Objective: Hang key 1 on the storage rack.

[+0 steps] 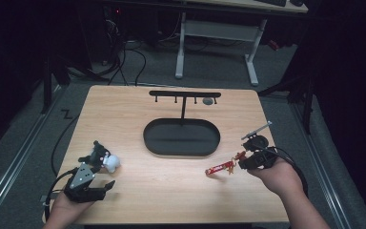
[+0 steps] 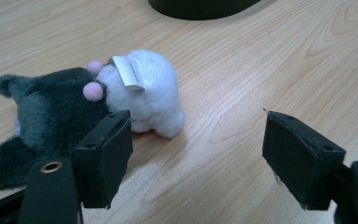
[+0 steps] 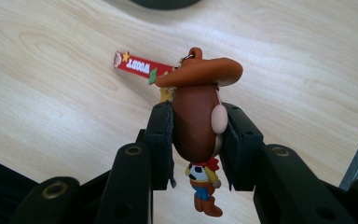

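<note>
The black oval tray (image 1: 181, 137) sits mid-worktop (image 1: 171, 191) with nothing in it, a black hook stand (image 1: 185, 95) rising from its far rim. Near the tray's right end, the right claw (image 1: 244, 160) is clamped on a cowboy keychain figure (image 3: 196, 119), its red strap (image 1: 219, 168) dangling toward the tray. Off the tray's left end, the left claw (image 1: 100, 183) stands apart just beside a black-and-white plush toy (image 1: 102, 157).

Bare tabletop (image 1: 171, 183) between hands — black tray (image 1: 181, 137) and hook stand (image 1: 185, 94) block centre.
</note>
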Motion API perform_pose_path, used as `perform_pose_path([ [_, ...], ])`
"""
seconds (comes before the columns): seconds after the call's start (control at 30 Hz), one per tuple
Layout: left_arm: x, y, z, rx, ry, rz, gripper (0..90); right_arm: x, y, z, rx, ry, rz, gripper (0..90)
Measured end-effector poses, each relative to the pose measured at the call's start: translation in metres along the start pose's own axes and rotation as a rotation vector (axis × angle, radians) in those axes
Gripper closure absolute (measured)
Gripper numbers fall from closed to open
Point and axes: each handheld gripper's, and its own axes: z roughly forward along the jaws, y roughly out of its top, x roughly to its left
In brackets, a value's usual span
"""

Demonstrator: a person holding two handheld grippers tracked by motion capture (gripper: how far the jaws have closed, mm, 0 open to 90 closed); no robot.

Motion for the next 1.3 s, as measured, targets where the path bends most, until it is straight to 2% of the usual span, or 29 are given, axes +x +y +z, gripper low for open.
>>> perform_pose_path([
  [0.4, 0.0, 0.0, 0.0, -0.007, -0.001, 0.0, 24.3, 0.007, 0.021, -0.025, -0.047, -0.03, -0.022, 67.0],
  [0.63, -0.001, 0.001, 0.0, -0.001, -0.005, 0.005, 24.3, 0.008, 0.031, -0.036, -0.07, -0.051, -0.019, 67.0],
  [0.97, 0.0, -0.001, 0.0, 0.005, -0.001, 0.008, 24.2, 0.009, 0.041, -0.038, -0.087, -0.053, -0.015, 67.0],
  [1.3, 0.0, 0.001, 0.001, 0.001, -0.002, 0.011, 24.2, 0.009, 0.061, -0.038, -0.1, -0.06, -0.016, 67.0],
])
